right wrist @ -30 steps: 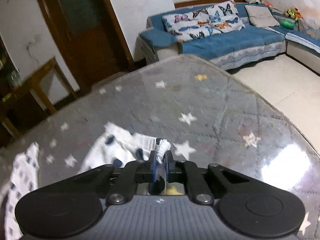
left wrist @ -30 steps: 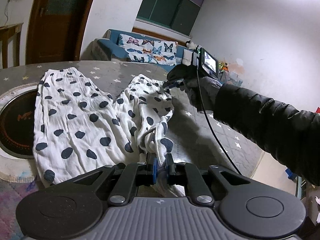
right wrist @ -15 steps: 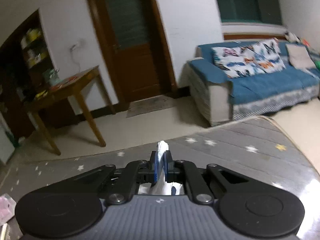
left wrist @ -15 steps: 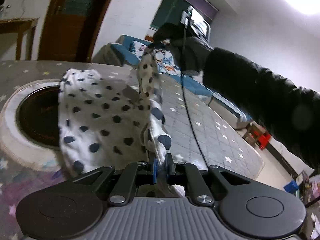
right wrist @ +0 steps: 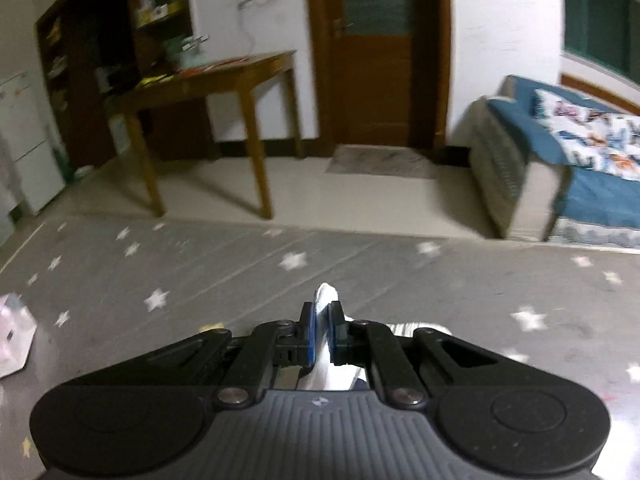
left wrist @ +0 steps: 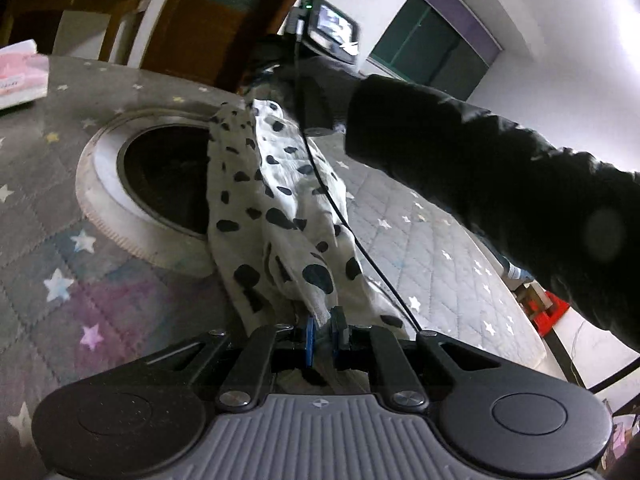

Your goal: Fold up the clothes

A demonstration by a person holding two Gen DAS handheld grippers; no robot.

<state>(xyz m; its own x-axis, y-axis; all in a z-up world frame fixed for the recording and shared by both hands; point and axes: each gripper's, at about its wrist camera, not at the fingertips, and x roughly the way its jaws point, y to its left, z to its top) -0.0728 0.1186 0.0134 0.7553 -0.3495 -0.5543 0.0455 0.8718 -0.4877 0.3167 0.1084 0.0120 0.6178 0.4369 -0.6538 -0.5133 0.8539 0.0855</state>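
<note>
Between the left gripper's (left wrist: 322,330) blue pads, pressed together, sits a near edge of the spotted white garment (left wrist: 276,208). Its far end is pinched by the right gripper (right wrist: 321,332). So it hangs stretched between them above the grey star-patterned table cover (left wrist: 60,240), right of the round burner (left wrist: 160,176).

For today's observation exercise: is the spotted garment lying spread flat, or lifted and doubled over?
Lifted, doubled lengthwise. The spotted garment hangs in layers between the left gripper and right gripper, both shut on its edge.
</note>
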